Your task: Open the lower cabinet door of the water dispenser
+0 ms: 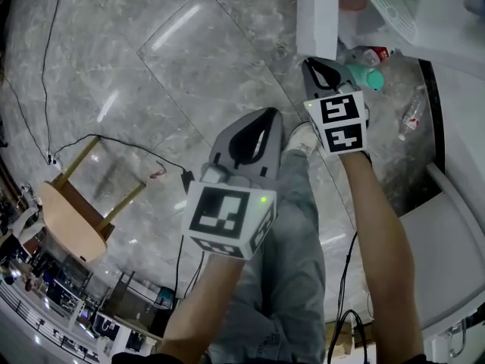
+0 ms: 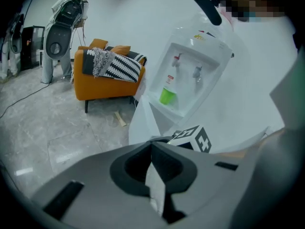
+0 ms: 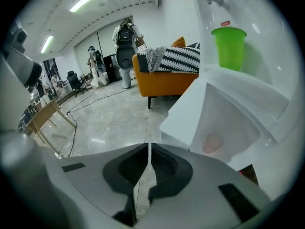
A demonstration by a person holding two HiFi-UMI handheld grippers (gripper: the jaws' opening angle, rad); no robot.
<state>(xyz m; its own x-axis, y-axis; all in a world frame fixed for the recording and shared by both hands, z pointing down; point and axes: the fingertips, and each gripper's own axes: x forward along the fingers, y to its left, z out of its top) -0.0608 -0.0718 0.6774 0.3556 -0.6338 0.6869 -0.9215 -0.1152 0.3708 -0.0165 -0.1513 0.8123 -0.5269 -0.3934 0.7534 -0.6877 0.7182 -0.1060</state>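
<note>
The white water dispenser (image 2: 195, 75) stands against a white wall, a green cup (image 3: 229, 46) under its taps. Its lower cabinet door (image 3: 189, 112) stands swung out, and in the head view it is a white panel (image 1: 317, 14) edge-on. Inside the cabinet a pink round thing (image 3: 213, 142) and bottles (image 1: 369, 67) show. My right gripper (image 3: 149, 147) is shut on nothing, just in front of the door's free edge and apart from it; it also appears in the head view (image 1: 312, 65). My left gripper (image 2: 151, 146) is shut and empty, further back (image 1: 269, 114).
An orange sofa (image 2: 105, 82) with a striped blanket stands left of the dispenser. A wooden stool (image 1: 76, 211) and floor cables (image 1: 114, 142) lie to my left. My own leg and shoe (image 1: 303, 136) are below the grippers. Grey marble floor (image 1: 189, 59) spreads left of the door.
</note>
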